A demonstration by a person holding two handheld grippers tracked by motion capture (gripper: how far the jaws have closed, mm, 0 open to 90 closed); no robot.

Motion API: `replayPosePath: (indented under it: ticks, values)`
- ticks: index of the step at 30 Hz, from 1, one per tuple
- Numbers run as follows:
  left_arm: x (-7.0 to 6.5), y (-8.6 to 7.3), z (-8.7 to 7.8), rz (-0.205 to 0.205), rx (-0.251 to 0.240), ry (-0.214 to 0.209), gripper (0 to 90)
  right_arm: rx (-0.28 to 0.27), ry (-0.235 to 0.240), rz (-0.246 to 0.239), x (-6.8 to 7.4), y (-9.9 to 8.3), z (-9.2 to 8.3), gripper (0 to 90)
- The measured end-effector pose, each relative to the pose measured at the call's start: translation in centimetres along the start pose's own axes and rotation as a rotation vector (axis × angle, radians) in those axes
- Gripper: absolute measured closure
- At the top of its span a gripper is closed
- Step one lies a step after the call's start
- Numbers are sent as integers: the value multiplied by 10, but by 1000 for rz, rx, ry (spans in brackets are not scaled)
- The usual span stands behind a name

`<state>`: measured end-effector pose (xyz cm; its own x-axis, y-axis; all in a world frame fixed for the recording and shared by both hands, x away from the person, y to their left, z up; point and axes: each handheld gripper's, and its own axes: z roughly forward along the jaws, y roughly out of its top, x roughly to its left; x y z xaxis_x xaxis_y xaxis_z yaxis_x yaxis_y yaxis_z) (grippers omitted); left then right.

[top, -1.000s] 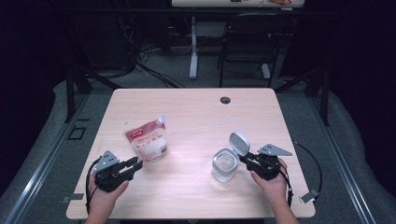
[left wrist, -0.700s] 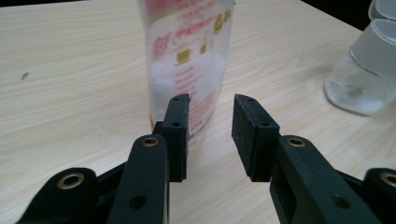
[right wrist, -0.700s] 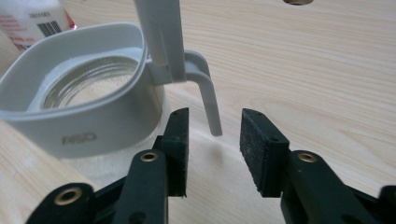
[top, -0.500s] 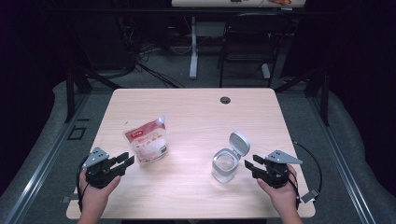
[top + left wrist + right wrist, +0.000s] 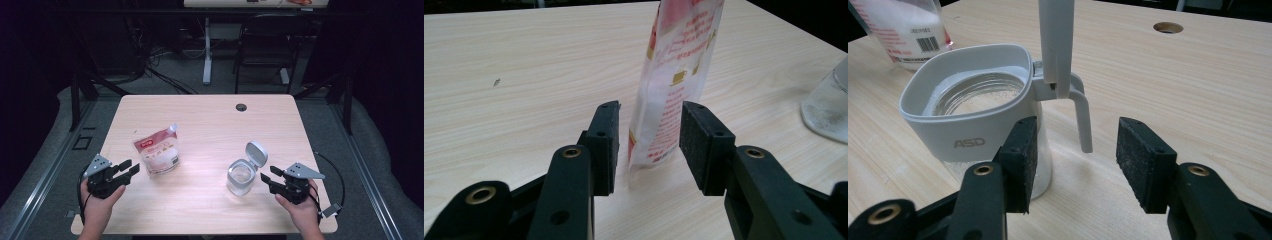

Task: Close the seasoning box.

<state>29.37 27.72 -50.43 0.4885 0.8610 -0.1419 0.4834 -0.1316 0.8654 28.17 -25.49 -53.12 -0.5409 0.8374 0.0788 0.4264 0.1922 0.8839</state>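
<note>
The big light wooden table (image 5: 210, 120) holds two things. A red and white plastic pouch with white powder inside (image 5: 157, 151) stands on the left side. A clear glass jar with a white square collar and a flipped-up white lid (image 5: 243, 174) stands on the right side, well apart from the pouch.

A second ago the right gripper (image 5: 267, 179) was up against the jar, by its lid. Now it has pulled back toward the person and sits just beside the jar, not touching it. Its jaws have just been opening and now stand wide, with nothing held. In the right gripper view the jar's little white handle (image 5: 1081, 119) is in front of the gap, free.

The left gripper (image 5: 127, 169) has slid a bit to the left and points at the pouch. Its jaws have just been opening too. In the left gripper view the pouch's bottom edge (image 5: 659, 145) stands just past the two pads, and they do not press on it.

I think the jar is now open and let go, and the pouch is the next thing to grab.
</note>
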Motion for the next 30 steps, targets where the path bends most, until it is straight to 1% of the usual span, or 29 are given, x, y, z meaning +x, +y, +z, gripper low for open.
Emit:
replayPosePath:
  ticks: [5, 6, 8, 9, 12, 14, 16, 20, 21, 22, 26, 28, 29, 30]
  values:
    - [1, 3, 3, 2, -7, 3, 573, 3, 2, -1, 0, -1, -2, 496]
    - [1, 4, 4, 2, -5, 4, 564, -3, 5, 20, 0, -1, -4, 484]
    - [1, 4, 5, 4, -5, 3, 563, -7, 9, 22, 0, -1, -5, 487]
    - [1, 5, 5, 6, -6, 3, 560, -3, 4, 25, 0, -1, -7, 515]
    - [2, 7, 4, 4, -14, 5, 552, -15, 8, 35, 0, -1, -8, 536]
    - [5, 10, 3, 3, -23, 6, 535, -27, 22, 44, 1, -2, -10, 570]
    - [7, 12, 3, -2, -34, 15, 533, -21, 17, 33, 2, -2, -11, 577]
    - [10, 15, 5, -4, -37, 24, 527, -24, 13, 32, 2, -3, -11, 581]
    - [10, 16, 6, -10, -41, 22, 527, -25, 13, 31, 2, -3, -11, 581]
    - [9, 17, 10, -4, -35, 13, 527, -26, 15, 34, 2, -3, -11, 581]
    - [5, 21, 15, 11, -29, -1, 536, -19, 14, 39, 1, -4, -11, 581]
    - [4, 23, 17, 18, -32, -4, 548, -15, 11, 38, 1, -4, -11, 581]
    - [3, 25, 18, 22, -34, -17, 549, -16, 15, 40, 1, -4, -11, 581]
    - [3, 25, 18, 22, -34, -17, 554, -16, 15, 40, 1, -4, -11, 581]
